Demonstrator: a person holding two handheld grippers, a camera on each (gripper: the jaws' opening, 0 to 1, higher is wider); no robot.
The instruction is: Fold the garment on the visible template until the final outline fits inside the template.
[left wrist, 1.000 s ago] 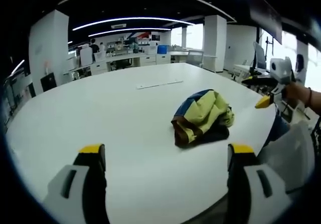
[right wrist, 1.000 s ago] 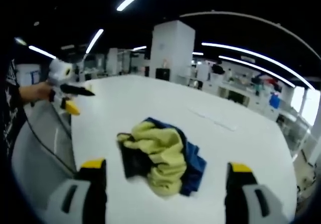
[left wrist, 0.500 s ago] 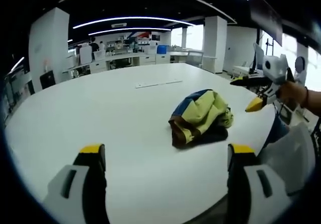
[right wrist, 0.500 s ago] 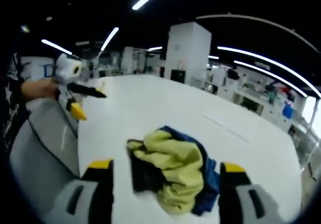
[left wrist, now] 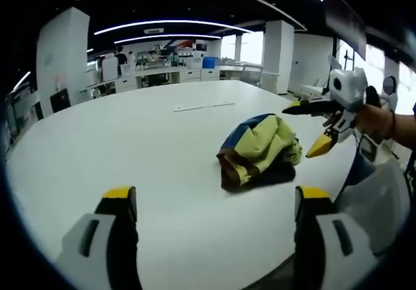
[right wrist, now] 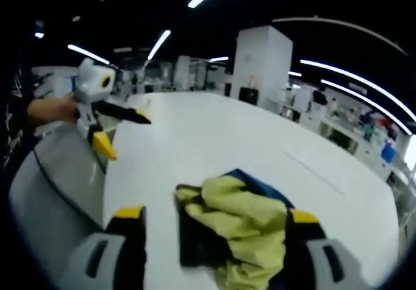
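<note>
A crumpled garment (left wrist: 259, 148) in yellow-green, blue and dark brown lies in a heap on the white table (left wrist: 130, 147), near its right edge. My left gripper (left wrist: 216, 199) is open, well short of the heap, with nothing between its jaws. The right gripper (left wrist: 312, 127) comes in from the right, held in a hand, open, its yellow tip just beside the heap. In the right gripper view the garment (right wrist: 240, 215) sits close ahead of my open right gripper (right wrist: 216, 216). The left gripper (right wrist: 122, 132) hangs open at the left, above the table edge.
A thin pale strip (left wrist: 198, 107) lies flat on the table beyond the garment. The table edge (right wrist: 104, 192) curves close by on the left of the right gripper view. Desks, white pillars (left wrist: 62, 56) and people stand far behind.
The right gripper has moved in toward the garment, which now looms larger and lower in its view. The left gripper has hardly moved. The garment lies as before.
</note>
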